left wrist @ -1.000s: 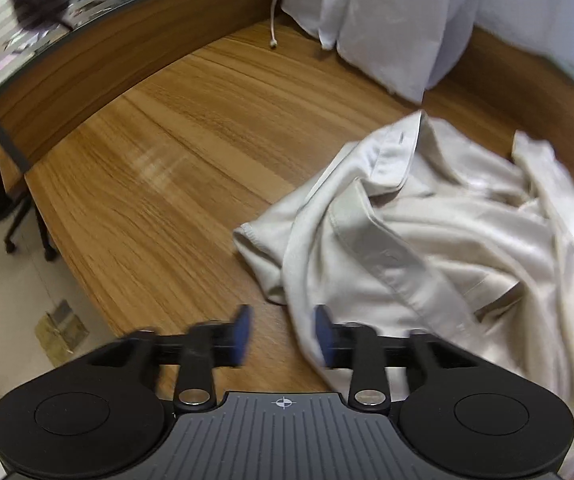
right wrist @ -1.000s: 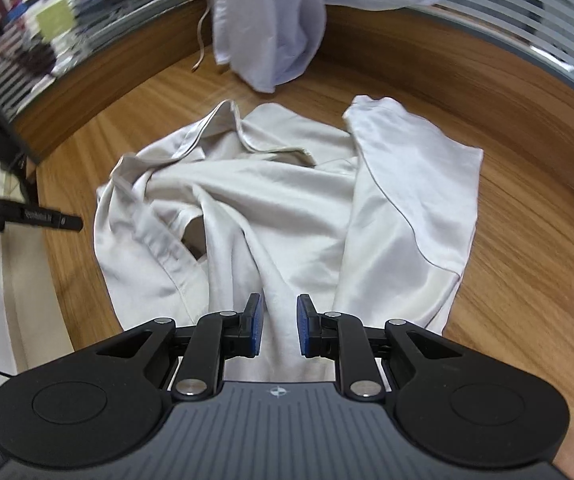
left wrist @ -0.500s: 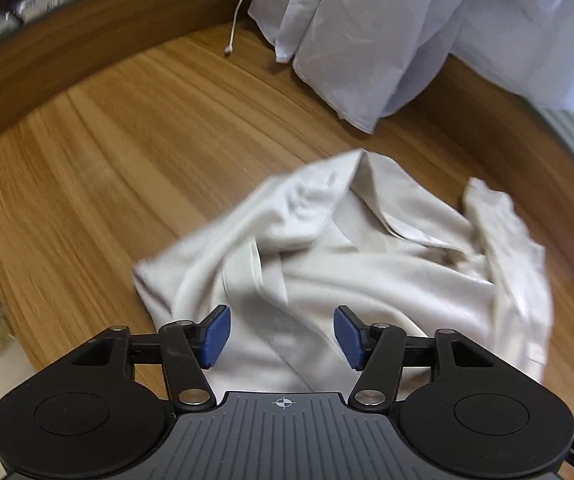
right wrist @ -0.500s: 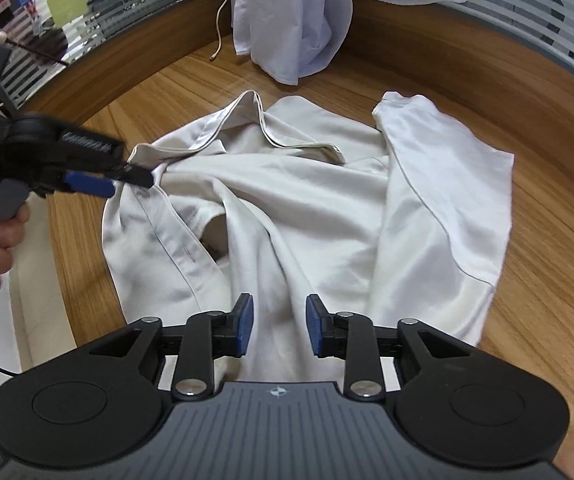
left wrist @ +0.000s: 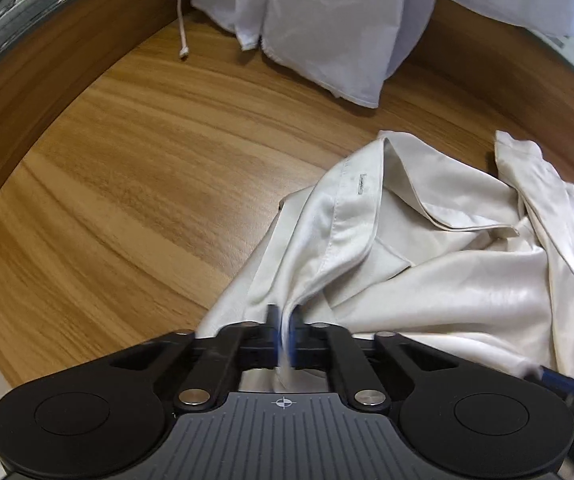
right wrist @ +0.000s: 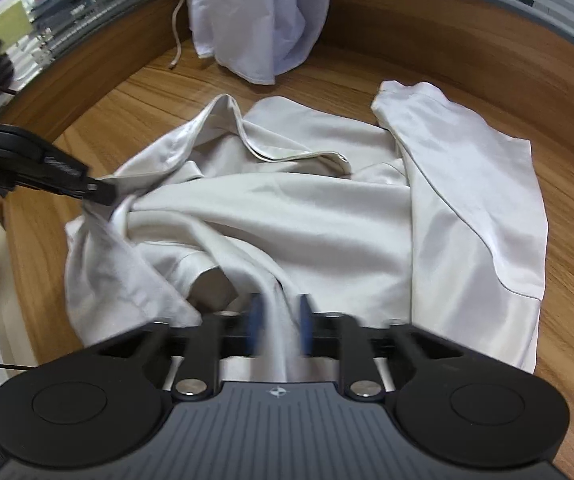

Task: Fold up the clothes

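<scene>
A cream satin shirt point(left wrist: 427, 264) lies crumpled on the wooden table point(left wrist: 135, 184). My left gripper point(left wrist: 283, 334) is shut on a fold at the shirt's left edge. In the right wrist view the same shirt point(right wrist: 327, 216) spreads across the table, and the left gripper point(right wrist: 103, 194) shows pinching the cloth at its left side. My right gripper point(right wrist: 277, 328) has its blue pads point(right wrist: 253, 322) on either side of a ridge of the shirt's near edge, with a gap still between them.
A white-lilac garment point(left wrist: 327, 20) hangs over the table's far edge, also in the right wrist view point(right wrist: 255, 12), with a white cord point(left wrist: 183, 24) beside it. The table's left edge point(right wrist: 35, 264) drops to the floor.
My left gripper moved onto the shirt's left edge and shut on a fold. My right gripper moved forward over the near hem, cloth now between its pads.
</scene>
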`<state>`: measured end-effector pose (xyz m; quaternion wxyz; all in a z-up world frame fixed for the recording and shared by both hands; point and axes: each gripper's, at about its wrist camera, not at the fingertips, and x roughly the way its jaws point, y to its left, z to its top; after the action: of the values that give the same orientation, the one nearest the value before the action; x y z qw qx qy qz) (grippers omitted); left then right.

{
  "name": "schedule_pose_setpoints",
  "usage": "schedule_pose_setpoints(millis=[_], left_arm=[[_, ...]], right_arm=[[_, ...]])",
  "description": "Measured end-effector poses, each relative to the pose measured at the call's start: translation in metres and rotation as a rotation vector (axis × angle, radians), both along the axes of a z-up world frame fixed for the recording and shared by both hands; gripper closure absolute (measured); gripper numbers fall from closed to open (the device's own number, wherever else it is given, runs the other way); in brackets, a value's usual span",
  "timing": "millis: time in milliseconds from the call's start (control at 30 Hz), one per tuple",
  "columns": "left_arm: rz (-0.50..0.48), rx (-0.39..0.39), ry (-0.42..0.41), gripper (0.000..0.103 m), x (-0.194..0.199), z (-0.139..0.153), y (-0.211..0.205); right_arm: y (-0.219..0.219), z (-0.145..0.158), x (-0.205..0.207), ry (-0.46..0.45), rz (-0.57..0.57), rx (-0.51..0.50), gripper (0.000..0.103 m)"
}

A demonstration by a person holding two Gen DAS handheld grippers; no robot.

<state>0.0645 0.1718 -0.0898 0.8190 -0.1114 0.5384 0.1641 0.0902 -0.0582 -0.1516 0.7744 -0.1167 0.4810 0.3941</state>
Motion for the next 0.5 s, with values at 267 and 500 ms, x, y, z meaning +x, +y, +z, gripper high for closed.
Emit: schedule_pose_setpoints(millis=[267, 500], left_arm=[[-0.036, -0.018, -0.075, 0.099, -0.01, 0.024, 0.006], [-0.083, 0.033, -0.154, 0.099, -0.023, 0.048, -0.006]], right_arm=[[-0.051, 0.031, 0.008, -0.133, -0.162, 0.032, 0.103], [-0.136, 0.066, 0.016, -0.187, -0.341, 0.042, 0.103]])
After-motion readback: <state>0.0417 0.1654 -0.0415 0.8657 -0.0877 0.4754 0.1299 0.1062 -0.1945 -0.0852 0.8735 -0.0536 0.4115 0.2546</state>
